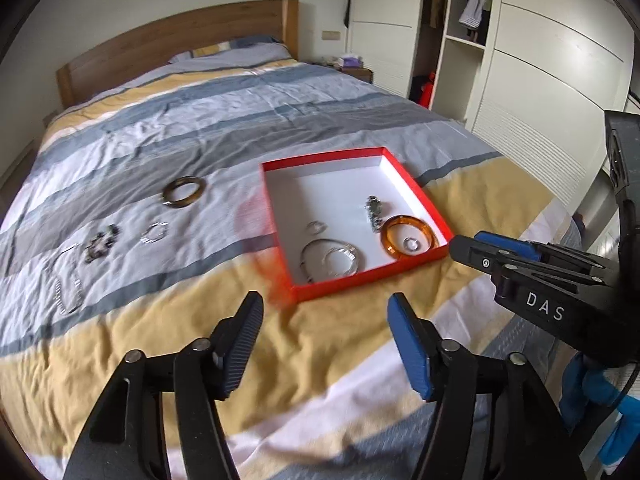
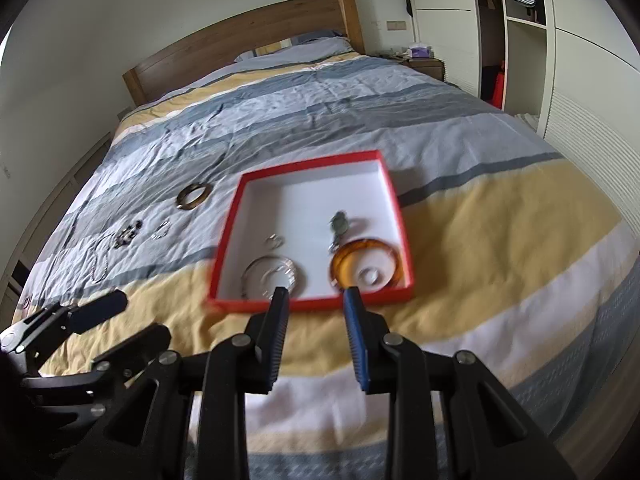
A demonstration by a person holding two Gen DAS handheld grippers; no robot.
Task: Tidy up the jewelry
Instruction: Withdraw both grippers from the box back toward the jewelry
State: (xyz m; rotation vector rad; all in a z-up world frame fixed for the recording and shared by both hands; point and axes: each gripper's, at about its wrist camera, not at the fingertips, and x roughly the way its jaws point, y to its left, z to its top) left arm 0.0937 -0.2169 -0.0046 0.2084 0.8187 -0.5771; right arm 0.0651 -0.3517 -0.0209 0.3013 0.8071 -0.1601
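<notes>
A red box (image 1: 276, 216) (image 2: 390, 188) with a white inside lies on the bed. In it are an orange bangle (image 1: 390, 245) (image 2: 340, 258), a clear bracelet (image 1: 342, 258) (image 2: 276, 276), a small ring (image 1: 316, 227) and a dark beaded piece (image 1: 374, 210) (image 2: 339, 224). Left of the box on the cover lie a brown bangle (image 1: 185, 192) (image 2: 195, 196), a clear ring (image 1: 154, 234), a dark beaded bracelet (image 1: 100, 242) (image 2: 127, 234) and a thin chain (image 1: 68, 284) (image 2: 99, 264). My left gripper (image 1: 324, 312) (image 2: 116, 316) is open and empty, short of the box. My right gripper (image 2: 316, 300) (image 1: 466, 246) is open and empty at the box's near edge.
The bed has a striped blue, grey and yellow cover (image 1: 160, 320) and a wooden headboard (image 1: 180, 40). White wardrobes (image 1: 540, 60) stand along the right side. A bedside table (image 2: 424, 64) stands by the headboard.
</notes>
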